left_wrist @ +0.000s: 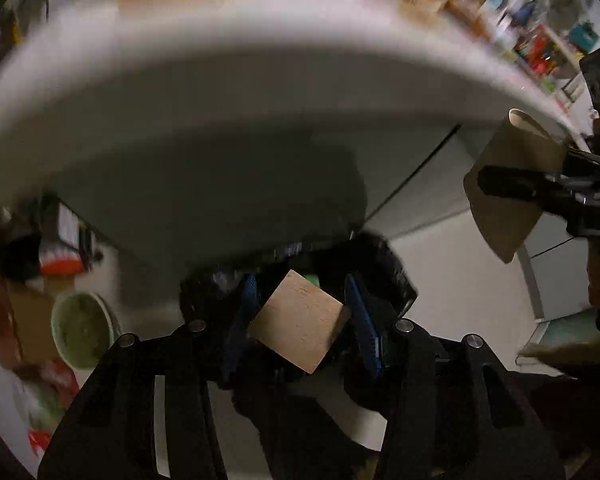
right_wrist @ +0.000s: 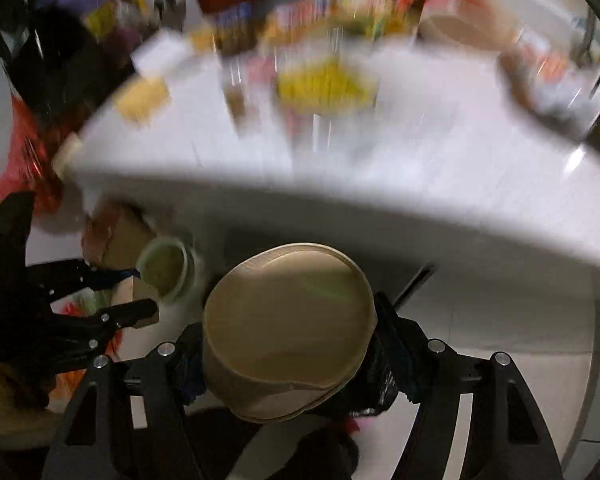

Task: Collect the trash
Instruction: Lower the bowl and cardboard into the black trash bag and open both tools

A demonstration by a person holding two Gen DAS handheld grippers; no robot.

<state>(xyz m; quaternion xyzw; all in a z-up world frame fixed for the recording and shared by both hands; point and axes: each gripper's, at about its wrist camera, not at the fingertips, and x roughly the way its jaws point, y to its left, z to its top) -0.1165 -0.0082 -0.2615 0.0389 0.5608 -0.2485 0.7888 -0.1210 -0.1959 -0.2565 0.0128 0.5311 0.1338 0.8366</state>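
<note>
My left gripper is shut on a light wooden block, held tilted between the blue pads below the white table edge. A black trash bag lies just beyond it. My right gripper is shut on a brown paper cup, its open mouth facing the camera. In the left wrist view the same cup shows at the right, clamped by the right gripper's fingers. In the right wrist view the left gripper shows at the left, low beside the table.
The white round table fills the upper part of both views, blurred, with many packets and jars on top. A pale green bowl, a cardboard box and red wrappers lie on the floor at the left. White cabinet doors stand under the table.
</note>
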